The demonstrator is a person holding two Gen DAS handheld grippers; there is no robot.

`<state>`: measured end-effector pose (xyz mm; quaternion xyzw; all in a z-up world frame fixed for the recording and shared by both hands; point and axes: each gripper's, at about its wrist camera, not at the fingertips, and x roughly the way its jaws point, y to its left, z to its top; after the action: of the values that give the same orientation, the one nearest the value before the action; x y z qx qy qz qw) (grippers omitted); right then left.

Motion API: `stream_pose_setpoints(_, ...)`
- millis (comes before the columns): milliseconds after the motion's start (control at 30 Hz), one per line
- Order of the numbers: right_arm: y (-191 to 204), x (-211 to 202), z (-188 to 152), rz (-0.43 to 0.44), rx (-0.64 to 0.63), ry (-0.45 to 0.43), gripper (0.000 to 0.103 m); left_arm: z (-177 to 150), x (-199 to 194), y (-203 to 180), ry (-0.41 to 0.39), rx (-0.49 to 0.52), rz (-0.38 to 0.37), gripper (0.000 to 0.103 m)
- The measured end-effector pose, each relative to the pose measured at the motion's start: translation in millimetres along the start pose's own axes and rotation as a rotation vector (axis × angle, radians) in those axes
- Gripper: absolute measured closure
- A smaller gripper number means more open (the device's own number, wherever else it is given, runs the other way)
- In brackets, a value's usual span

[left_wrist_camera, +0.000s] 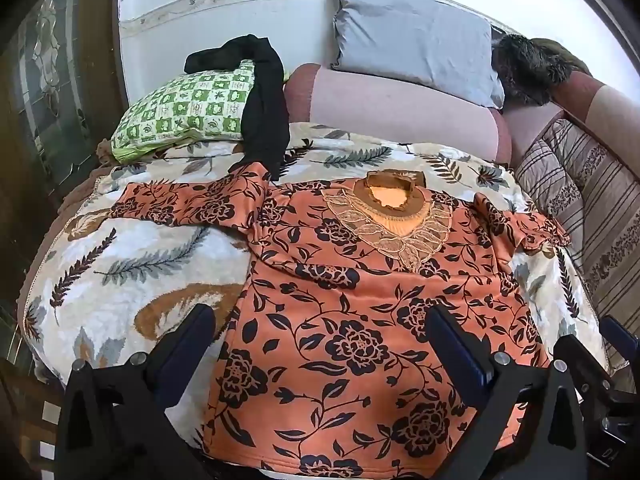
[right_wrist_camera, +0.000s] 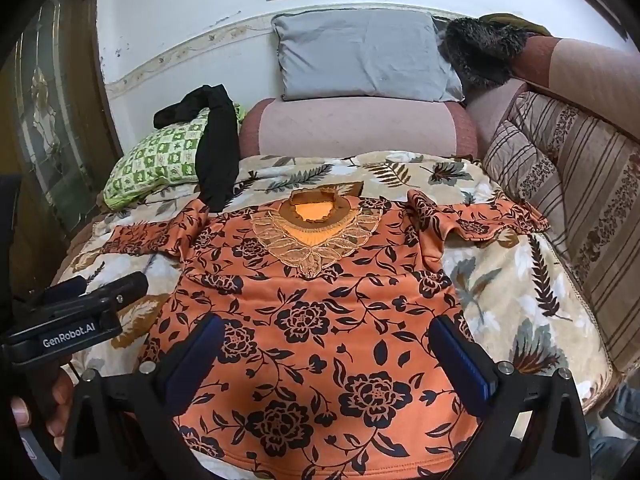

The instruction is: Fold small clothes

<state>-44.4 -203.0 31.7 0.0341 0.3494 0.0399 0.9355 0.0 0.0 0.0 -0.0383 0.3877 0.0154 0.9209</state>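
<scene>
An orange top with black flowers lies flat, front up, on a leaf-patterned blanket. Its lace neckline points away from me and both sleeves are spread out sideways. My left gripper hovers open over the top's lower left part, nothing between its fingers. In the right wrist view the same top fills the middle. My right gripper stands open above the hem area, holding nothing. The left gripper shows at that view's left edge, beside the top. A black garment drapes over a green checked pillow.
A pink bolster and grey pillow lie against the far wall. A striped cushion lines the right side, with a dark furry item behind it. A dark wooden door stands at the left. A hand shows low left.
</scene>
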Motion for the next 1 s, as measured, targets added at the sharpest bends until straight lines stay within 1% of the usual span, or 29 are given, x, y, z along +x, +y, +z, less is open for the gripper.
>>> stream_pose_setpoints(800, 5.1, 5.1, 5.7, 0.001, -0.006, 0.002, 0.0, 4.0, 4.0, 5.8, -0.001, -0.009, -0.004, 0.0)
stream_pose_setpoints(1000, 4.6, 5.2, 6.1, 0.002, -0.009, -0.001, 0.0, 5.5, 7.4, 6.7, 0.002, 0.0, 0.005, 0.0)
